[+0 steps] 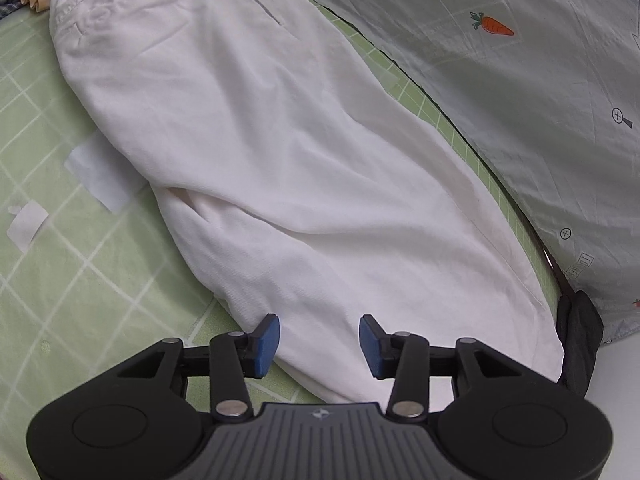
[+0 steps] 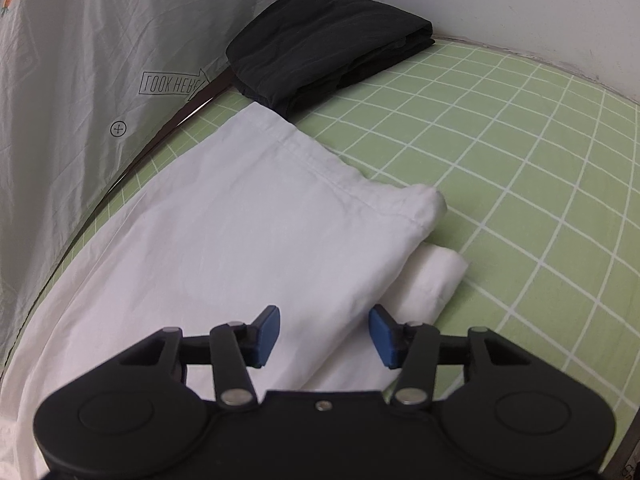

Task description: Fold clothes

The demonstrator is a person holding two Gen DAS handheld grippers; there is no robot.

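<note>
A pair of white trousers (image 1: pixel 280 160) lies lengthwise on a green checked sheet (image 1: pixel 60 280), with the waistband (image 1: pixel 80 8) at the far upper left. My left gripper (image 1: pixel 319 342) hovers over the near part of a leg, blue pads apart, with cloth under the gap and nothing pinched. In the right wrist view the trousers (image 2: pixel 240 240) end in two stacked leg hems (image 2: pixel 360 184), and the lower leg (image 2: pixel 436 276) pokes out to the right. My right gripper (image 2: pixel 324 334) stands open just above the edge of those legs, with nothing gripped.
A folded black garment (image 2: pixel 328 44) sits beyond the hems by the white wall (image 2: pixel 520 0); it also shows as the black garment (image 1: pixel 580 340) at the right edge. A grey printed quilt (image 1: pixel 520 80) borders the trousers. Two white patches (image 1: pixel 100 176) lie on the sheet (image 2: pixel 520 160).
</note>
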